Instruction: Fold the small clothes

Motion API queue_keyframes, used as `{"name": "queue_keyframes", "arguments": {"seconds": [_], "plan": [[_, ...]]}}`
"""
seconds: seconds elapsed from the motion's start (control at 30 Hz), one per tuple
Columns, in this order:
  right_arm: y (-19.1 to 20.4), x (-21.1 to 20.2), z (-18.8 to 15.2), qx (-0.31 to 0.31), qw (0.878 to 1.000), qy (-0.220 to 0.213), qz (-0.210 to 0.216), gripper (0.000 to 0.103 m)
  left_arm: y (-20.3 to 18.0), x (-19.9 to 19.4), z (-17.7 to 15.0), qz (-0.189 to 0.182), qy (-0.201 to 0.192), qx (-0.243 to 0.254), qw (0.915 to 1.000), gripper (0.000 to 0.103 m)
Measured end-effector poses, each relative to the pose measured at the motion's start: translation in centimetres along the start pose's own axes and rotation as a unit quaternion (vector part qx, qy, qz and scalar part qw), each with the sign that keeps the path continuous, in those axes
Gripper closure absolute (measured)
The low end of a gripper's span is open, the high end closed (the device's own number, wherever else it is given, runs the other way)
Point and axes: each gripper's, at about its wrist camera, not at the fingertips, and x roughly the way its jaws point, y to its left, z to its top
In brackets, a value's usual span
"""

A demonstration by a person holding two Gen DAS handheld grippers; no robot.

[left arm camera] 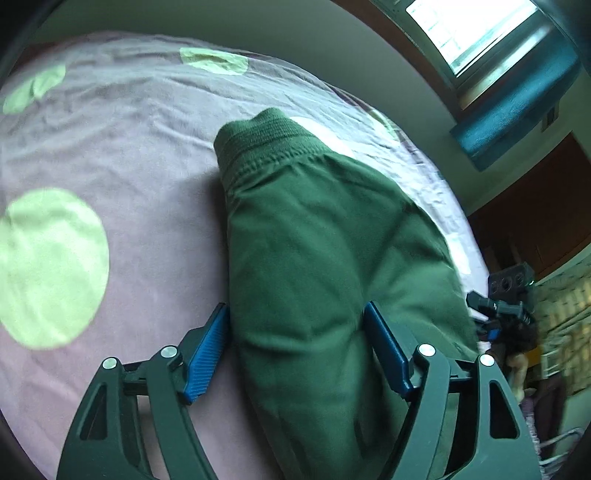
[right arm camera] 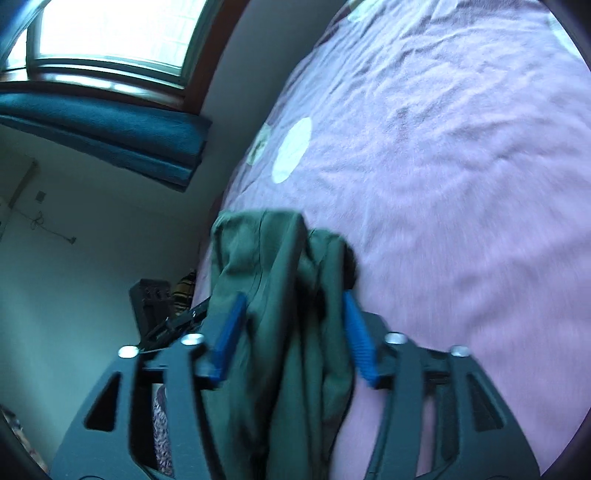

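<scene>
A small dark green garment [left arm camera: 314, 251] with a ribbed band at its far end lies on the pink bedsheet [left arm camera: 129, 155]. My left gripper [left arm camera: 297, 314] has its blue pads on either side of a thick fold of it, and the cloth fills the gap between them. In the right wrist view my right gripper [right arm camera: 293, 302] holds a bunched part of the same green garment [right arm camera: 273, 266] between its blue pads, lifted above the bedsheet [right arm camera: 443, 166]. The other gripper shows at the right edge of the left wrist view [left arm camera: 502, 310].
The bedsheet has pale green and white round spots [left arm camera: 51, 266]. A window [right arm camera: 110, 33] with a blue blind [right arm camera: 110, 125] and a pale wall stand beyond the bed's edge. Dark wooden furniture [left arm camera: 535, 206] stands to the right.
</scene>
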Motion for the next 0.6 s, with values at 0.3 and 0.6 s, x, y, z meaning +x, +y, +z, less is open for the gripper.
{"name": "queue_keyframes", "arguments": {"seconds": [0.3, 0.6], "plan": [[1.3, -2.7, -5.0, -0.029, 0.999, 0.038, -0.021, 0.021, 1.2, -3.9, -6.0, -0.077, 0.020, -0.036, 0.9961, 0.024], [3.6, 1.9, -4.5, -0.060, 0.995, 0.071, -0.025, 0.018, -0.8, -1.5, -6.3, -0.075, 0.033, -0.040, 0.9959, 0.023]]}}
